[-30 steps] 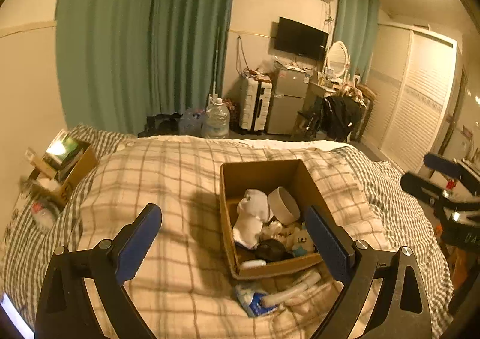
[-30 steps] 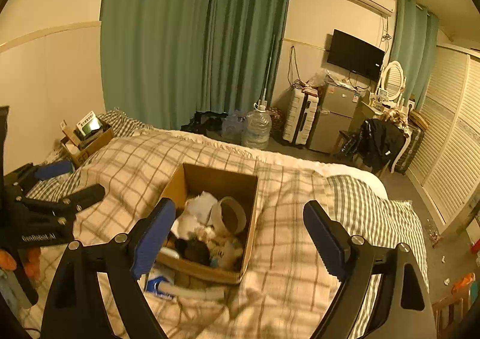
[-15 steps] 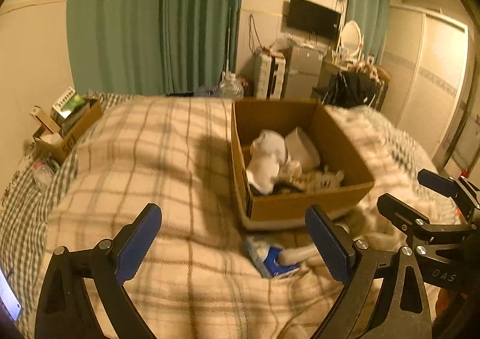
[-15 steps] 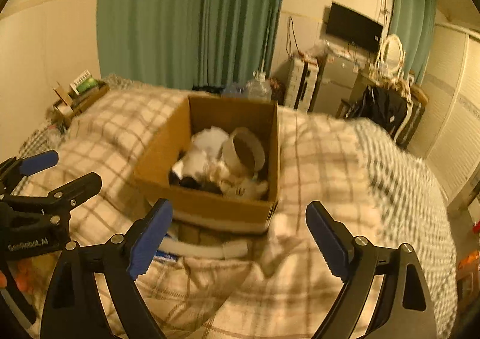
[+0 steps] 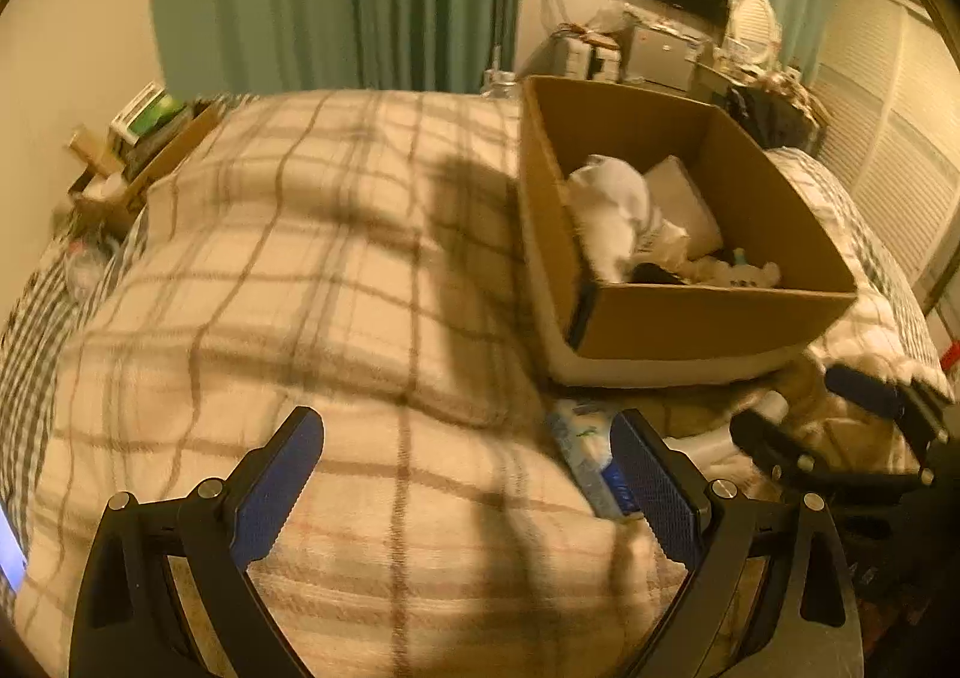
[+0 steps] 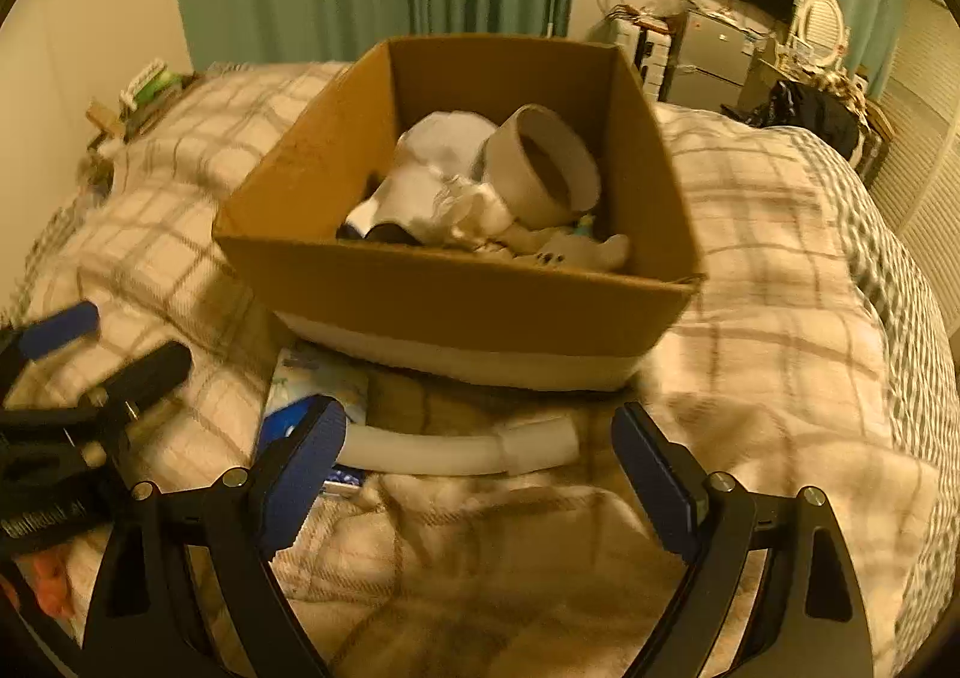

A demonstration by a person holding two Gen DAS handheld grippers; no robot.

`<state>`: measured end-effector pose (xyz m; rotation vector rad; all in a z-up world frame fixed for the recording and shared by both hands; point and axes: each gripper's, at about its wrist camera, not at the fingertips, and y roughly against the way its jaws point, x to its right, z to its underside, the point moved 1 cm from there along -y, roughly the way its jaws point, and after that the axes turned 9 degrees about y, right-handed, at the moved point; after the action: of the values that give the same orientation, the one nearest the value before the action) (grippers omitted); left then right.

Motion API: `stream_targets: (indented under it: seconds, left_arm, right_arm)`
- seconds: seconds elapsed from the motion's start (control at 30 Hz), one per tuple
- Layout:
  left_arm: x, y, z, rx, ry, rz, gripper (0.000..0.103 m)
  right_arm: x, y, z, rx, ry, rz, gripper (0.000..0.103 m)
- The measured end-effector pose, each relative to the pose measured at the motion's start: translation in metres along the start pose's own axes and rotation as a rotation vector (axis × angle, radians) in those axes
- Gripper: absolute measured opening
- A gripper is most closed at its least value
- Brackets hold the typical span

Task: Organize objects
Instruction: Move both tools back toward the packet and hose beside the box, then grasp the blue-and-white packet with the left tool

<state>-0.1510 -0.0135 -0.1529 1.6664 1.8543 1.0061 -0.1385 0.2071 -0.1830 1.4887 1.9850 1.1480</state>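
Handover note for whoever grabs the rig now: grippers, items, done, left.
Left gripper: open, empty, over the blanket.
Right gripper: open, empty, above the white tube.
Cardboard box on the bed holds white cloth, a cup-like tub and small items.
Outside the box, in front of it: tube and blue-white packet.
Left: judging by this, box those two.

A brown box [image 6: 456, 312] full of white things sits on the checked blanket [image 6: 774, 330], a white bent tube [image 6: 456, 450] lies just in front of it, and the right gripper [image 6: 474, 465] hangs above the tube with wide jaws.
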Motion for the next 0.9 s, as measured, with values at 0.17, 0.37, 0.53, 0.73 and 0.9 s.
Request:
stream_targets:
  seconds: [0.17, 0.37, 0.53, 0.73, 0.9]
  left_arm:
    - [-0.009, -0.001, -0.002, 0.002, 0.05, -0.009, 0.099]
    - [-0.005, -0.003, 0.0, -0.002, 0.028, -0.016, 0.099]
    - [-0.005, -0.004, 0.001, -0.012, 0.025, -0.009, 0.099]
    - [0.002, -0.003, 0.005, -0.019, -0.002, -0.006, 0.099]
    - [0.013, -0.005, 0.008, -0.031, -0.052, -0.018, 0.099]
  right_arm:
    - [-0.003, -0.03, 0.0, -0.093, -0.004, -0.017, 0.09]
    - [0.0, -0.054, 0.004, -0.167, -0.032, -0.043, 0.081]
    - [0.003, -0.047, 0.009, -0.155, -0.028, -0.017, 0.031]
    - [0.016, -0.017, 0.011, -0.071, -0.061, -0.019, 0.005]
    - [0.039, 0.015, 0.018, 0.02, -0.127, -0.048, 0.005]
